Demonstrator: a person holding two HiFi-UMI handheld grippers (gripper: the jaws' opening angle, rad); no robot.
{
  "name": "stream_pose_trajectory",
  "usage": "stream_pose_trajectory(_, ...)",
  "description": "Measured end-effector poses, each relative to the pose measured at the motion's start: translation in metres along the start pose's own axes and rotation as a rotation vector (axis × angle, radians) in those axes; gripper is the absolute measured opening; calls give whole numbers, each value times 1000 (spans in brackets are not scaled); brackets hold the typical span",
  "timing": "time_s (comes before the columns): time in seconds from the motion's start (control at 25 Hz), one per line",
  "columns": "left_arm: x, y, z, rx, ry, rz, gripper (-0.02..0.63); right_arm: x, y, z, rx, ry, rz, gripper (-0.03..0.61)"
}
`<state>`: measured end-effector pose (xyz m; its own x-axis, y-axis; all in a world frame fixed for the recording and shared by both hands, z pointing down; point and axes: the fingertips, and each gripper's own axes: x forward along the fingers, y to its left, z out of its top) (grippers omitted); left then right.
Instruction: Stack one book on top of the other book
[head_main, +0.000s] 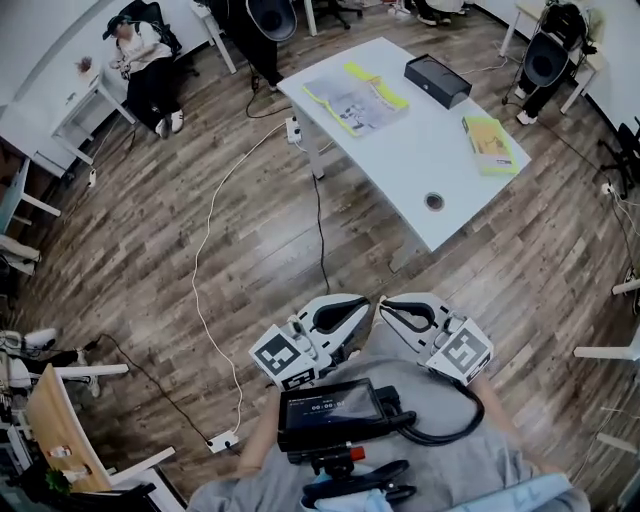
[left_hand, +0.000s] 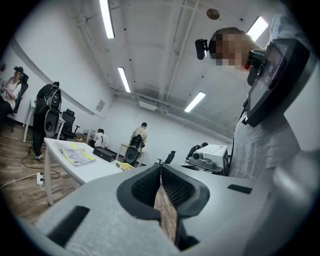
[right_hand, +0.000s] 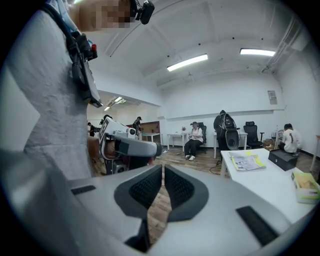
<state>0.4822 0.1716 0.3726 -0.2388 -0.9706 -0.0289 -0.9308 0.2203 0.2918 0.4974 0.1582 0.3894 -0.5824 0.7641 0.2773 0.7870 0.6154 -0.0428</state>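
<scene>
open book (head_main: 357, 98) and yellow book (head_main: 488, 143) lay apart on the table (head_main: 415, 165)
left gripper (head_main: 362, 305) and right gripper (head_main: 386, 306) had fingers together, empty

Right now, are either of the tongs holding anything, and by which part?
Nothing is held. The left tongs and right tongs are both shut and empty; the yellow book lies on the white table ahead.

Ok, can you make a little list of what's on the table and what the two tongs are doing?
Table: white
Books: open book and yellow book, lying apart
Also there: black box
Left tongs: shut, empty, away from the table
Right tongs: shut, empty, away from the table
Stacked yet: no
</scene>
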Motion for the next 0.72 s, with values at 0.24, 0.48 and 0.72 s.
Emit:
stream_pose_trajectory(0.24, 48, 65, 33, -31, 28, 5, 20, 22, -89, 20, 18, -25, -11, 34)
stream_pose_trajectory(0.48, 101, 112, 62, -25, 40, 2, 20, 32, -157, 33, 34, -34, -1, 32)
stream_pose_trajectory(0.72, 123, 137, 59, -37, 49, 20, 20, 40, -200, 34, 49, -59, -3, 32)
